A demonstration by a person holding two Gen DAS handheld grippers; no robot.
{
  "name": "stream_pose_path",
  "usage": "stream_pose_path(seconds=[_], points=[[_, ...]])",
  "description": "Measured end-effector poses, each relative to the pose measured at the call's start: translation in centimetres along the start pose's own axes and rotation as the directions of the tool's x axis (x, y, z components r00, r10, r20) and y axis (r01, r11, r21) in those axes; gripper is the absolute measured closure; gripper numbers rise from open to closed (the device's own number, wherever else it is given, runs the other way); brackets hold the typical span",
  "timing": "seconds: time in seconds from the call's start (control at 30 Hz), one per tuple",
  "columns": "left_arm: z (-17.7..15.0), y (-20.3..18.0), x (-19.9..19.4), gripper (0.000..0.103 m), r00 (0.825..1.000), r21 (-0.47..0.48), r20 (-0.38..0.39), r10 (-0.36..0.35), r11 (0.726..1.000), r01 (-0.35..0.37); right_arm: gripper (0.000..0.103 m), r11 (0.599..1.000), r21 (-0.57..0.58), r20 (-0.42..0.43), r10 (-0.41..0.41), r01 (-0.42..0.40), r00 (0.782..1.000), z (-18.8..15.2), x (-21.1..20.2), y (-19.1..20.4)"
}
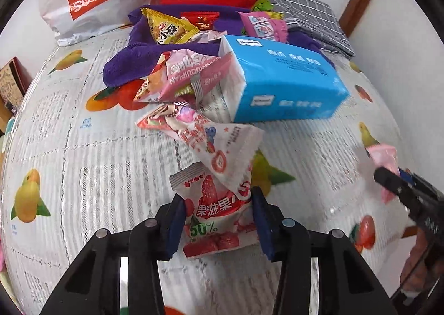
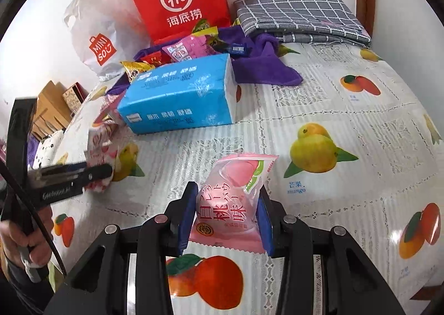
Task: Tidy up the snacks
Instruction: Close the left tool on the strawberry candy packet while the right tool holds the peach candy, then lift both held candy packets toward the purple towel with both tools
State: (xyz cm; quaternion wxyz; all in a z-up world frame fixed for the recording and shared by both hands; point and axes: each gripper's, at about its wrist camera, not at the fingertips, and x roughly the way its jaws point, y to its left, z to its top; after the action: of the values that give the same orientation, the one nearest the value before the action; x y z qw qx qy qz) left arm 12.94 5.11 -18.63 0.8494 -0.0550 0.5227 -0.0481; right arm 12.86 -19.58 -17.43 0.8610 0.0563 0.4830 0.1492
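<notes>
Left gripper (image 1: 217, 220) clenched on strawberry snack packet (image 1: 213, 215) – right gripper (image 2: 226, 220) grasps pink peach packet (image 2: 233, 201).

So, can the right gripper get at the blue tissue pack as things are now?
Probably not yet. The right gripper is shut on a pink peach snack. The tablecloth between it and the tissue pack looks free, so only that snack hinders it.

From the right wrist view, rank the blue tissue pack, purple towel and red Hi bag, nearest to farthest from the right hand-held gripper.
1. Blue tissue pack, mid-table, left of centre.
2. Purple towel, behind the pack.
3. Red Hi bag, upright at the back wall.
</notes>
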Motion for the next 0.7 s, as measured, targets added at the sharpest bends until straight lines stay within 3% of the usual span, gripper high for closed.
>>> stream_pose_path(seconds=[0.23,0.7], points=[[-0.5,0.7,-2.3,0.061,0.999,-0.003,0.027,-0.042,0.999,0.042,0.062,1.0,-0.012,0.037,-0.003,0.003,0.999,1.1,-1.4,1.4],[1.7,0.4,-6.2,0.062,0.988,0.023,0.087,-0.126,0.992,0.125,0.062,0.999,-0.03,0.092,0.018,-0.015,0.996,4.4,-2.7,3.8]])
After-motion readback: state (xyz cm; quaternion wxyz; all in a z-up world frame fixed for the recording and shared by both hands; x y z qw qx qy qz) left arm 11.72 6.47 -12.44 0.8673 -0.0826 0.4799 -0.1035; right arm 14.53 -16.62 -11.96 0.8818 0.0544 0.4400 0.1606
